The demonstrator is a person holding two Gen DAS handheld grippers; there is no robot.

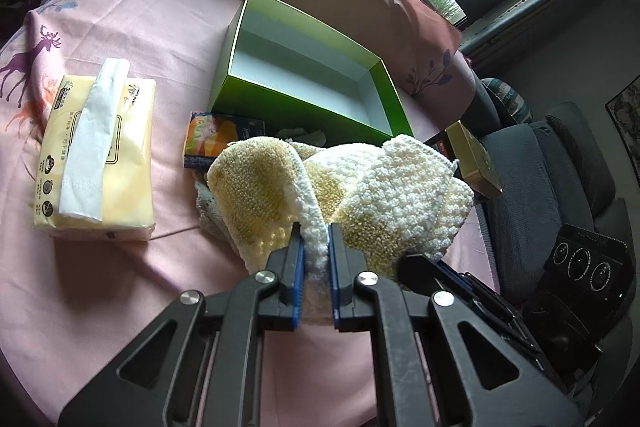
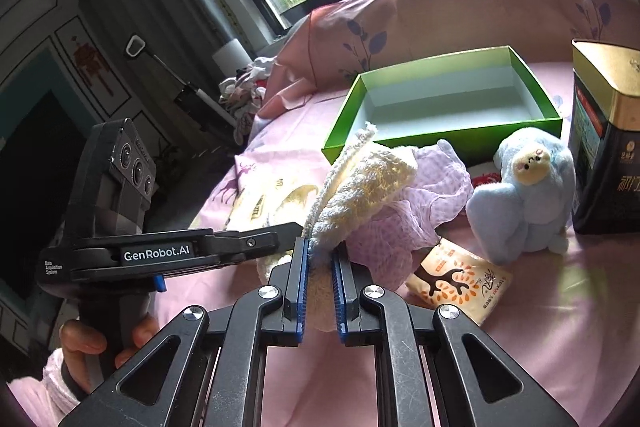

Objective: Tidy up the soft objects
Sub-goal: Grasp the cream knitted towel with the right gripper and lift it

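Fluffy cream-and-yellow towel is bunched up just in front of the green box, and both tools are clamped on it: the left tool pinches a white edge fold, the right tool bites another edge of the same towel.

Readable writing: "GenRobot.AI" on the side of the left tool, seen from the right wrist view. The gold-and-black tin to the right of the box has characters I can't make out, same for the yellow tissue pack left of the box.

Everything sits on a bed with a pink sheet printed with deer; pink pillows lie behind the box, and windows beyond them.

Only the right view shows the lilac cloth under the towel, the blue plush toy and an orange-printed packet, all in front of the box, plus a hand on the left tool's handle. Only the left view shows the tissue pack and a small colourful packet.
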